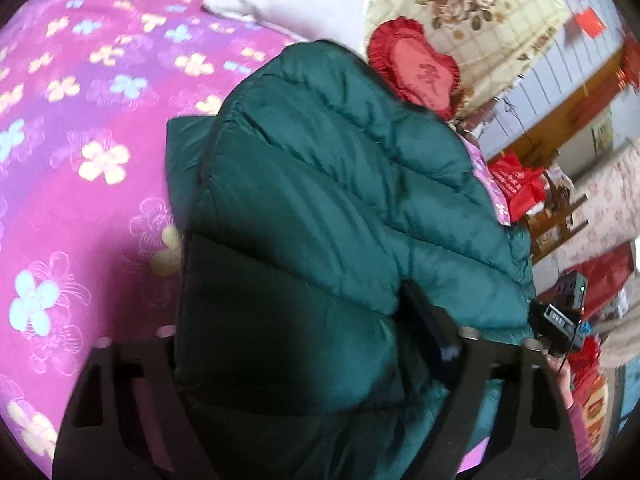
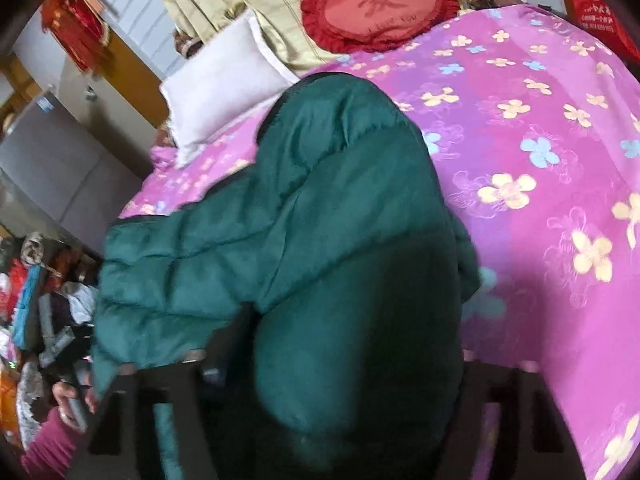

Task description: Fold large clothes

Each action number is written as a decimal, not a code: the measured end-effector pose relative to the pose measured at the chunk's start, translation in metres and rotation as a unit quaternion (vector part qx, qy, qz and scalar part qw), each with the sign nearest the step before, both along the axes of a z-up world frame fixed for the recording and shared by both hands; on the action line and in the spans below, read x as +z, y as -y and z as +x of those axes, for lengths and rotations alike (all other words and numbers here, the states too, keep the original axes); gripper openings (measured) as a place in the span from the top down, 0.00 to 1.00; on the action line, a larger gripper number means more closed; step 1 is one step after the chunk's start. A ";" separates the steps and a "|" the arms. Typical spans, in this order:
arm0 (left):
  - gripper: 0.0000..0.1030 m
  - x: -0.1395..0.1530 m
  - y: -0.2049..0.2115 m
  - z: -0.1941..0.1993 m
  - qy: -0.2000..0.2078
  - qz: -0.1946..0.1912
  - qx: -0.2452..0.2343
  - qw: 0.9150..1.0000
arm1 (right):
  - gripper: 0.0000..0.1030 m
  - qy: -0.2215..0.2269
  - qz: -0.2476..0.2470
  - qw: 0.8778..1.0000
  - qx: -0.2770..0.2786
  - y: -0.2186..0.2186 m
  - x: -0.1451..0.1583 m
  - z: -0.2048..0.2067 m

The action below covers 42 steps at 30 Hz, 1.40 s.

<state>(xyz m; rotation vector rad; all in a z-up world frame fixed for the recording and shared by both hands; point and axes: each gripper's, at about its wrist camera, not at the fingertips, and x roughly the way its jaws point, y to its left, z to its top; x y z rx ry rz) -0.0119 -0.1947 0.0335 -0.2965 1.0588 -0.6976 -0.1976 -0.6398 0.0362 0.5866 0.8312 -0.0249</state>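
A dark green quilted puffer jacket (image 1: 340,184) lies on a pink flowered bedspread (image 1: 80,140). In the left wrist view its near part bulges up between my left gripper's (image 1: 312,340) black fingers, which close on the fabric. In the right wrist view the same jacket (image 2: 320,208) fills the middle, one sleeve hanging left over the bed edge. My right gripper (image 2: 332,360) is shut on the jacket's padded fold. The fingertips of both grippers are buried in fabric. The right gripper's body (image 1: 560,316) shows at the right edge of the left wrist view.
A white pillow (image 2: 216,84) and a red heart-shaped cushion (image 2: 376,8) lie at the head of the bed against a floral quilt (image 1: 480,20). A pile of clothes (image 2: 36,312) sits on the floor left of the bed. Red bags (image 1: 516,188) stand beside the bed.
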 end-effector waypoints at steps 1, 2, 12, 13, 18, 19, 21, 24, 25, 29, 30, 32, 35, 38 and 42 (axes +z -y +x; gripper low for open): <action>0.39 0.004 -0.002 -0.002 0.004 -0.003 -0.004 1.000 | 0.50 0.009 0.005 1.000 0.000 -0.002 0.004 -0.006; 0.44 0.010 -0.004 -0.005 0.007 -0.009 -0.007 1.000 | 0.56 0.021 0.012 1.000 -0.002 -0.004 0.009 -0.014; 0.64 0.062 -0.035 -0.050 0.019 -0.049 -0.056 0.997 | 0.71 0.084 0.034 0.996 0.015 -0.044 0.073 -0.090; 0.64 0.064 -0.040 -0.057 0.014 -0.053 -0.061 0.997 | 0.71 0.087 0.037 0.995 0.018 -0.047 0.078 -0.097; 0.64 0.065 -0.066 -0.087 -0.005 -0.056 -0.071 0.996 | 0.71 0.072 0.058 0.995 0.039 -0.066 0.083 -0.141; 0.64 0.063 -0.070 -0.091 -0.010 -0.055 -0.071 0.996 | 0.71 0.067 0.059 0.995 0.040 -0.067 0.080 -0.146; 0.63 0.056 -0.078 -0.100 -0.016 -0.048 -0.067 0.997 | 0.70 0.047 0.057 0.997 0.028 -0.069 0.068 -0.156; 0.50 0.040 -0.082 -0.106 -0.014 -0.015 -0.046 0.999 | 0.43 0.008 0.015 1.000 -0.019 -0.069 0.048 -0.153; 0.42 0.036 -0.082 -0.107 -0.006 -0.003 -0.035 0.999 | 0.35 -0.013 -0.019 0.999 -0.040 -0.071 0.039 -0.147; 0.30 0.029 -0.083 -0.109 0.020 0.022 0.006 1.000 | 0.22 -0.045 -0.062 0.995 -0.065 -0.082 0.027 -0.137; 0.30 0.031 -0.086 -0.112 0.024 0.028 0.012 0.999 | 0.22 -0.045 -0.066 0.994 -0.069 -0.082 0.030 -0.140; 0.30 0.040 -0.089 -0.118 0.040 0.045 0.024 0.998 | 0.22 -0.041 -0.089 0.992 -0.080 -0.091 0.045 -0.151; 0.30 0.061 -0.089 -0.136 0.096 0.097 0.034 0.990 | 0.21 -0.024 -0.125 0.988 -0.084 -0.106 0.069 -0.166; 0.30 0.075 -0.087 -0.154 0.138 0.130 0.033 0.981 | 0.18 0.002 -0.140 0.987 -0.078 -0.125 0.089 -0.178; 0.30 0.080 -0.073 -0.173 0.160 0.142 0.027 0.976 | 0.14 0.021 -0.144 0.987 -0.067 -0.163 0.107 -0.185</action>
